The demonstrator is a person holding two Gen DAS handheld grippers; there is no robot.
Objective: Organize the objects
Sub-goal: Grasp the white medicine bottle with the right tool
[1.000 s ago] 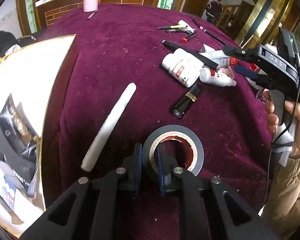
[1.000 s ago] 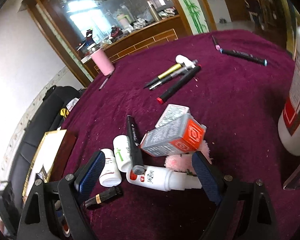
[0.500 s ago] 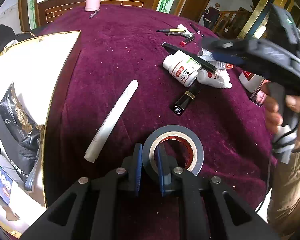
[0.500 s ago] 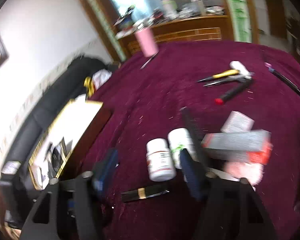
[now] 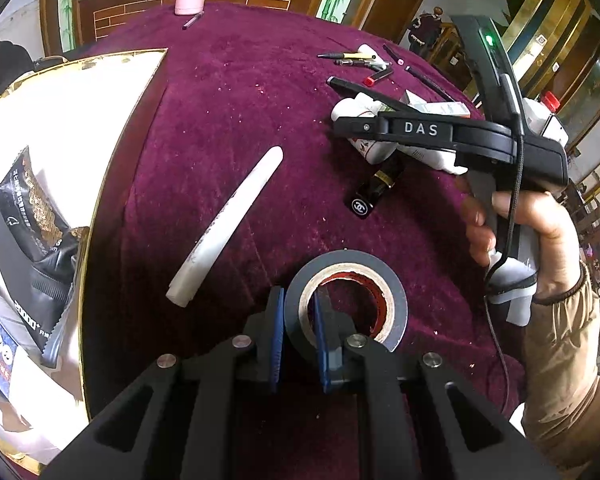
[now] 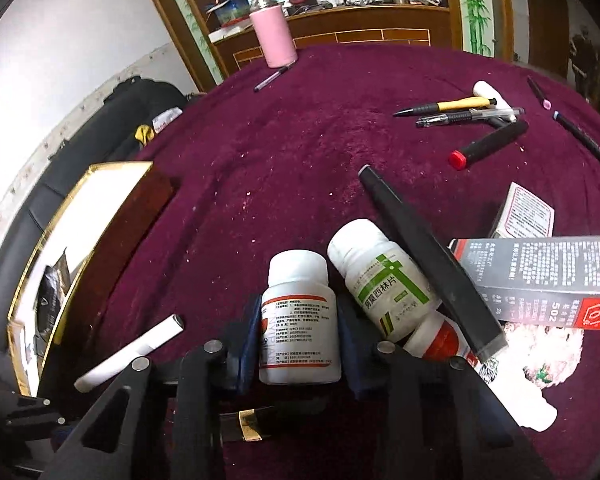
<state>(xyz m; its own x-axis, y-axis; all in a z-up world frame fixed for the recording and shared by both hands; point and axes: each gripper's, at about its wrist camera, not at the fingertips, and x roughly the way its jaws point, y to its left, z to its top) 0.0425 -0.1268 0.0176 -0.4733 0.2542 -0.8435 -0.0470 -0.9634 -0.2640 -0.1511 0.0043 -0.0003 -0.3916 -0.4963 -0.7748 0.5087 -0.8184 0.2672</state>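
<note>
- Tape roll (image 5: 346,300): grey, with a pale cardboard core, lying flat on the maroon tablecloth (image 5: 228,120) near the table's front edge. The left gripper (image 5: 298,330) is clamped on its wall, one pad outside and one inside the core. Judged light and stiff; the wall is a sound hold, though the roll may swing if lifted fast.
- White pill bottle (image 6: 298,320): red-banded label, lying on its side at the near edge of the clutter. The right gripper (image 6: 298,340) has a pad at each side of its body, close against it; full contact cannot be confirmed. Judged light, rigid and smooth plastic, likely to slip or roll; mid-body across the label is the best hold.
- Green-labelled bottle (image 6: 384,276): touches the first bottle's right side and may shift with it.
- Black pen-like case (image 6: 428,264): leans across the green-labelled bottle.
- White tube (image 5: 228,224): loose, left of the tape roll.
- Open box (image 5: 60,128): gold-rimmed, at the table's left edge, already holding packets; the probable destination.
</note>
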